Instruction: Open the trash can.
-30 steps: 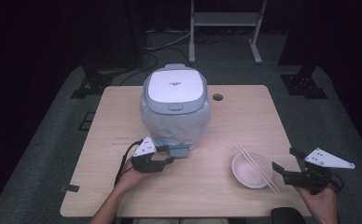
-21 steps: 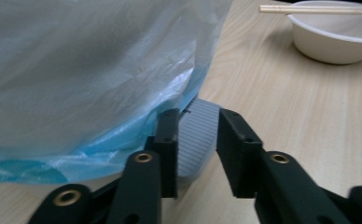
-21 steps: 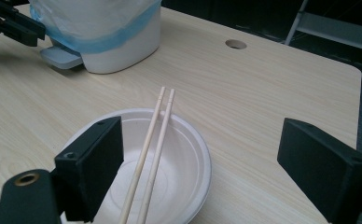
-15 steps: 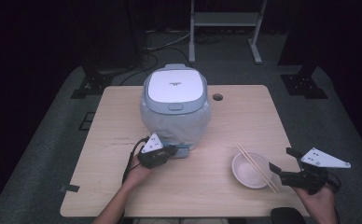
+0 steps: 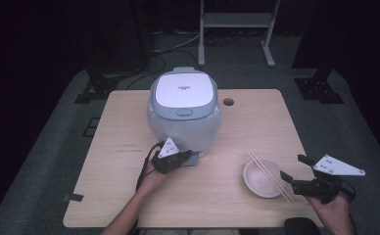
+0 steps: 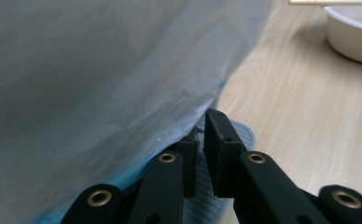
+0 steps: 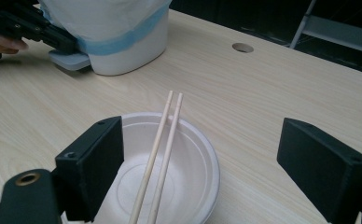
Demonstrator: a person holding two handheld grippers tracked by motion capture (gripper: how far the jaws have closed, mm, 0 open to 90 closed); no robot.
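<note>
A white rice cooker (image 5: pixel 185 112) under a thin plastic cover (image 6: pixel 100 70) stands mid-table. My left gripper (image 5: pixel 188 156) is at its front base, jaws closed together on the hem of the plastic (image 6: pixel 201 126), just above a grey ridged tab (image 6: pixel 237 135) that sticks out from the cooker's foot. The right gripper view shows that same gripper (image 7: pixel 53 35) against the cooker (image 7: pixel 118 28). My right gripper (image 5: pixel 293 167) hangs open near the table's front right edge. Its jaws spread wide just behind a white bowl (image 7: pixel 193 177) with two wooden chopsticks (image 7: pixel 165 140) laid across it.
The wooden table (image 5: pixel 129 127) has a round cable hole (image 5: pixel 228 102) behind the cooker to the right. Dark floor, stand legs and cables surround the table. The bowl (image 5: pixel 261 178) sits close to the front edge.
My left gripper has slid forward and right along the table to the cooker's base and closed its jaws there. The right gripper has shifted slightly left toward the bowl.
</note>
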